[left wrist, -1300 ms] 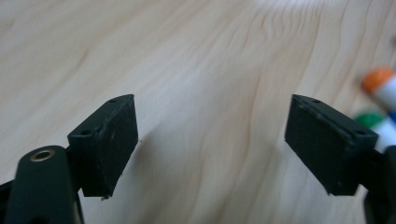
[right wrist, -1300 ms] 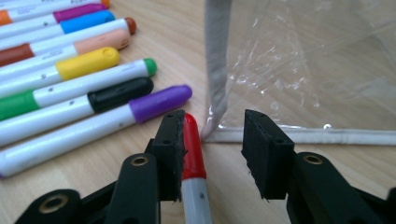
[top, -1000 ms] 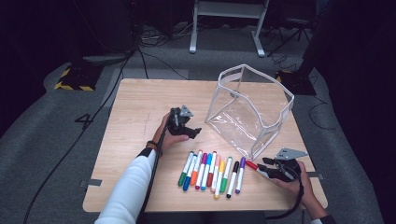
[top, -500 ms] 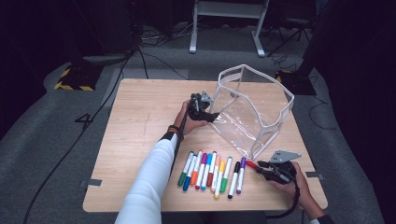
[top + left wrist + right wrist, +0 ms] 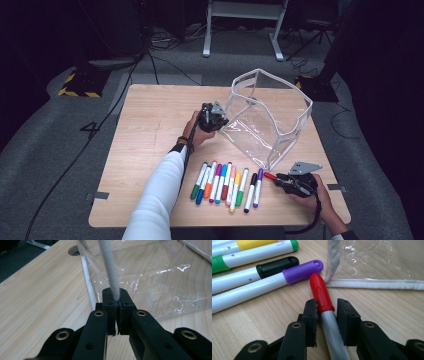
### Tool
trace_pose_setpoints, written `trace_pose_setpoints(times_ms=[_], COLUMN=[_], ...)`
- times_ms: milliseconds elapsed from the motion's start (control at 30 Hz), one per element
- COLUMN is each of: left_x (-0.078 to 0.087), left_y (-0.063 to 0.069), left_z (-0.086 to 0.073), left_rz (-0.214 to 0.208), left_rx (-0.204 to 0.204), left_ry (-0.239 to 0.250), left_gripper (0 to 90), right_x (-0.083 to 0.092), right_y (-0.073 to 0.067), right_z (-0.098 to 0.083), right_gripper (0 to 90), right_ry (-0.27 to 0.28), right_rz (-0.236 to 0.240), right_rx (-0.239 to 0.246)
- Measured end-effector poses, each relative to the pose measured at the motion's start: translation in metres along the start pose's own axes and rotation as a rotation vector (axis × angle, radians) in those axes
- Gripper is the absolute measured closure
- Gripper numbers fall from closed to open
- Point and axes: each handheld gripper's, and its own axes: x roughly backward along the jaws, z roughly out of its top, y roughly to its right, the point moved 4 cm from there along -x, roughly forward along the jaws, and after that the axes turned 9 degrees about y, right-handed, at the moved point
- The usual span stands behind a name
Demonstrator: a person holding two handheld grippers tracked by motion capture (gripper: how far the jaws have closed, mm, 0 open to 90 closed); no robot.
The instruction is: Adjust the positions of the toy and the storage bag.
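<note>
1. While the left gripper (image 5: pixel 216 120) sits up at the near-left corner of the clear pouch (image 5: pixel 270 117), its jaws are clamped tight on the pouch's pale fabric edging (image 5: pixel 110 272). They've just been closing, and in the left gripper view the trim runs straight up out of the pinch.
2. The pouch stands open on the right half of the wooden table (image 5: pixel 150 140), mouth up, see-through walls all crinkly and shiny.
3. The right gripper (image 5: pixel 285 181) is down near the front right of the table, just below the pouch's near corner.
4. It's got a red-capped marker (image 5: pixel 322 296) between its jaws, grey barrel, cap pointing away from the hand. The jaws have just been closing in too, and the left pad looks to be touching the cap. There's a sliver of gap on the other side, so I wouldn't call it a firm squeeze.
5. The tip of that red cap sits just beside the pouch's bottom seam and right next to the purple marker (image 5: pixel 302 271).
6. The rest of the markers (image 5: pixel 225 182) lie in a neat row on the table between the two hands: green, blue, orange, pink, red, yellow, black, purple caps, all side by side.
7. A white sleeve (image 5: pixel 155 200) comes in from the bottom on the left arm.
</note>
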Motion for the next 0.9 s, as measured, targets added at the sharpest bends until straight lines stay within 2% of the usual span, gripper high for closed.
trace_pose_setpoints(times_ms=[67,133,167,233,267,300,333,367,400,500,633,767,900], left_x=[0.016,0.022,0.033,0.045,0.045,0.055,0.055,0.065,0.065,0.083,0.095,0.102,0.108], left_y=[0.004,0.006,0.009,0.011,0.011,0.015,0.015,0.019,0.019,0.026,0.035,0.044,0.052], left_z=[-0.009,-0.012,-0.019,-0.024,-0.024,-0.031,-0.031,-0.037,-0.037,-0.046,-0.053,-0.058,-0.062], left_rz=[0.01,0.015,0.026,0.039,0.039,0.056,0.056,0.066,0.066,0.099,0.117,0.109,0.117], left_rx=[0.019,0.02,0.029,0.026,0.026,0.046,0.046,0.069,0.069,0.09,0.121,0.15,0.141], left_ry=[0.005,0.009,0.013,0.01,0.01,0.018,0.018,0.021,0.021,0.026,0.041,0.058,0.054], left_gripper=[87.0,87.0,87.0,86.9,86.9,86.9,86.9,86.9,86.9,86.8,85.9,85.0,83.8], right_x=[0.001,0.001,0.0,0.0,0.0,0.0,0.0,0.0,-0.001,-0.001,-0.003,-0.004,-0.005], right_y=[-0.001,-0.001,0.0,0.0,0.001,0.001,0.001,0.002,0.003,0.005,0.005,0.006,0.006], right_z=[0.0,0.0,-0.001,-0.001,-0.001,-0.001,-0.001,-0.001,0.0,0.0,0.001,0.002,0.002], right_gripper=[70.7,70.7,70.9,70.9,71.0,71.0,71.0,71.3,71.8,73.1,73.2,72.6,71.2], right_ry=[0.001,0.002,0.003,0.004,0.005,0.004,0.004,0.005,0.005,0.007,0.009,0.01,0.011], right_rz=[0.003,0.008,0.015,0.02,0.023,0.025,0.025,0.026,0.023,0.016,0.012,0.01,0.011], right_rx=[0.002,0.001,0.004,-0.002,-0.002,-0.005,-0.005,-0.01,-0.013,-0.022,-0.02,-0.025,-0.023])
